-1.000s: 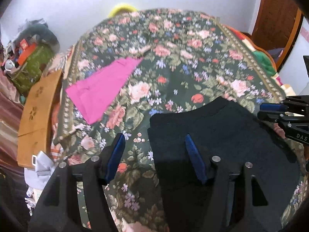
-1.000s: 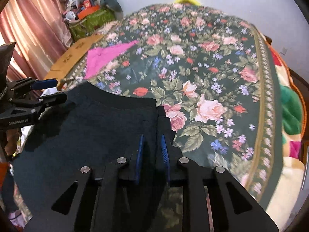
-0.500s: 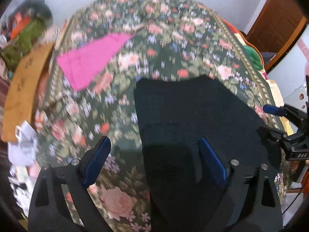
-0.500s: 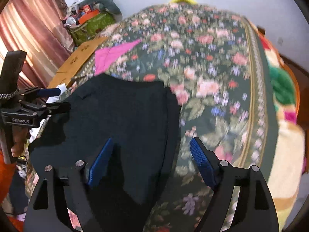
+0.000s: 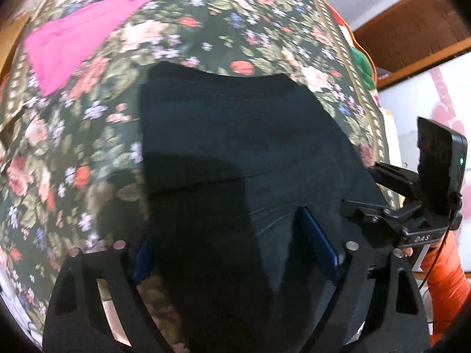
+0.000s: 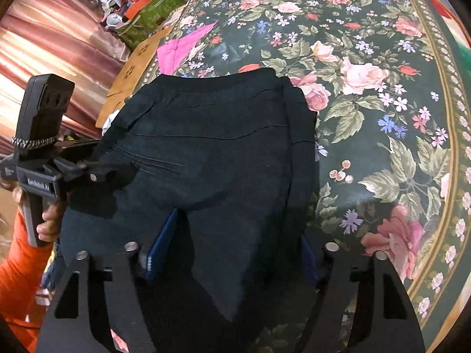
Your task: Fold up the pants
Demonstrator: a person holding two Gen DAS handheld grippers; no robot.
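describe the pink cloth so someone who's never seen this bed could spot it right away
Start from the floral bedspread, dark green with pink roses, that covers the whole bed. The dark pants lie at its near edge; look beyond them, toward the far left side near the wooden board. There lies the pink cloth, flat, plain and bright magenta, the only unpatterned bright piece on the bed.

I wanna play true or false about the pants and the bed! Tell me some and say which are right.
1. The pants are dark. True.
2. The pink cloth lies on the pants. False: it lies apart, farther up the bedspread.
3. The left gripper is open. True.
4. The right gripper is shut. False: it is open, with the pants between its fingers.
5. The bedspread is plain white. False: it is dark green with flowers.
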